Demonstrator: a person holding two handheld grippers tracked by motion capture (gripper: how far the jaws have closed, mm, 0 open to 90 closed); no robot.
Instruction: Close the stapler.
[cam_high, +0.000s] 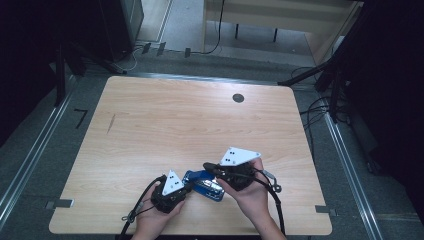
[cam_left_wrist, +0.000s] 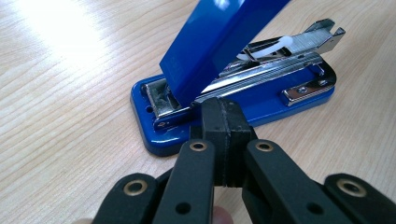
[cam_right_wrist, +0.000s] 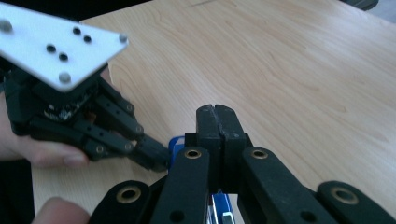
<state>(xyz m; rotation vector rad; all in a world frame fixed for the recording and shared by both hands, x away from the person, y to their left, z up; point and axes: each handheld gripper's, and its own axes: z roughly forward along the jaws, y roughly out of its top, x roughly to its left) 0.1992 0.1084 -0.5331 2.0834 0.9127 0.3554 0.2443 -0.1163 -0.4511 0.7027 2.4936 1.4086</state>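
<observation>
Where the wooden desk (cam_high: 200, 120) nears the person, a blue stapler (cam_high: 202, 184) lies between the left tool (cam_high: 186, 189) and right tool (cam_high: 209, 167). Along the left tool's jaws, pressed together on nothing, their tips meet the stapler's base, likely steadying it; the lid (cam_left_wrist: 219, 42) stands raised. The right tool's jaws, also closed and empty, sit over the stapler.

Your light wood-grain worktop (cam_high: 165, 120) has rounded corners, a round dark grommet hole (cam_high: 238, 98) near its far edge and a short dark streak (cam_high: 111, 123) toward its left side. Around it you have grey carpeted floor (cam_high: 30, 150) with metal rails (cam_high: 345, 150) on both sides, black cables (cam_high: 315, 107) trailing at the right, and a pale wooden desk (cam_high: 280, 15) beyond.
</observation>
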